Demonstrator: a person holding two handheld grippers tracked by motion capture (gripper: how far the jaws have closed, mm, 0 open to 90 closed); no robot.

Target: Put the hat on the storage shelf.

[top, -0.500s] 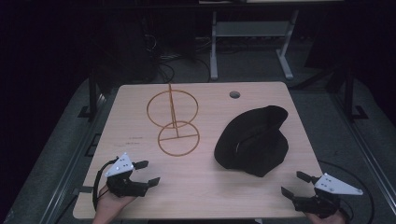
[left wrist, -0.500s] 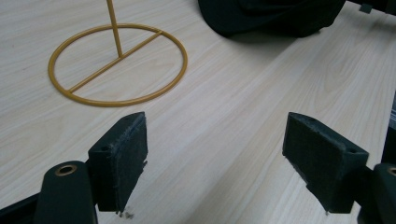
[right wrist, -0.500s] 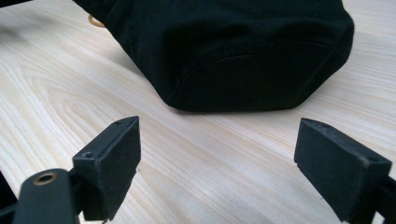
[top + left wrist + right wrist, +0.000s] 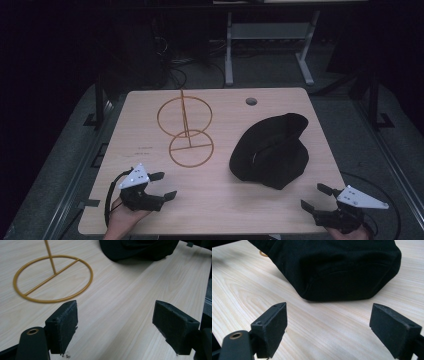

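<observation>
A black hat (image 4: 270, 152) lies on the right half of the wooden table (image 4: 220, 200). Left of it stands a gold wire hat stand (image 4: 187, 130), with a round base ring (image 4: 50, 277) on the table and a second ring up on its post. My left gripper (image 4: 162, 186) rests near the table's front left, open, nothing between its pads, pointing toward the stand's base. My right gripper (image 4: 315, 196) sits at the front right corner, open and empty, with the hat (image 4: 329, 267) just ahead of its jaws.
A round cable hole (image 4: 251, 101) is in the table's far right part. Behind the table, in the dark, stand a metal frame (image 4: 265, 45) and loose cables on the floor. Bare wood lies between the two grippers.
</observation>
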